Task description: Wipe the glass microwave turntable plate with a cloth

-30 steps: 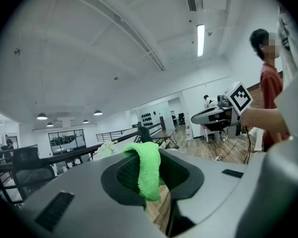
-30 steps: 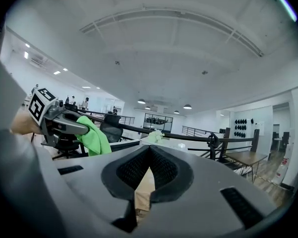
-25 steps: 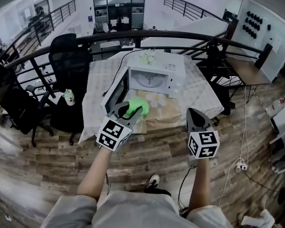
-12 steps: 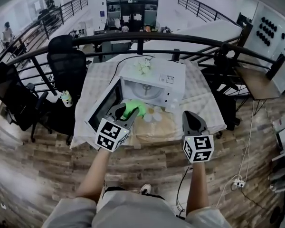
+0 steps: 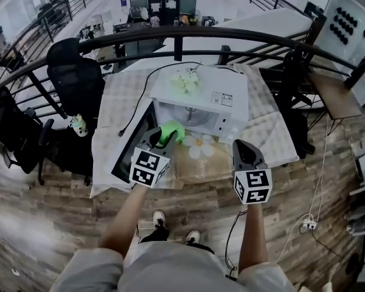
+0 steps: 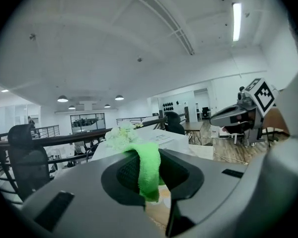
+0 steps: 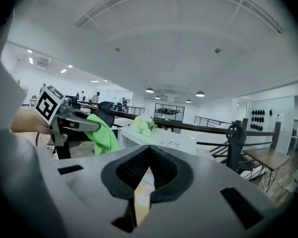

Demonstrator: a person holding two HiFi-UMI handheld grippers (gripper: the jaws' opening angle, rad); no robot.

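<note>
A white microwave (image 5: 201,93) stands on the table with its door (image 5: 132,146) swung open to the left. Part of the glass turntable plate (image 5: 184,117) shows inside the cavity. My left gripper (image 5: 164,137) is shut on a green cloth (image 5: 172,130), held just in front of the opening. The cloth (image 6: 148,170) hangs between that gripper's jaws. My right gripper (image 5: 242,149) hovers over the table's front edge to the right, shut and holding nothing. From the right gripper view I see the cloth (image 7: 102,133) and the microwave (image 7: 161,139).
White-green flowers (image 5: 187,79) sit on top of the microwave. A tan mat with a daisy print (image 5: 199,151) lies in front of it. A black cable (image 5: 140,105) crosses the tablecloth (image 5: 112,111). Black office chairs (image 5: 73,72) stand at left; a railing (image 5: 182,36) runs behind.
The person has come closer to the table, so the microwave looms larger. The left gripper with the cloth now sits nearer the open cavity; the right gripper stays shut alongside.
</note>
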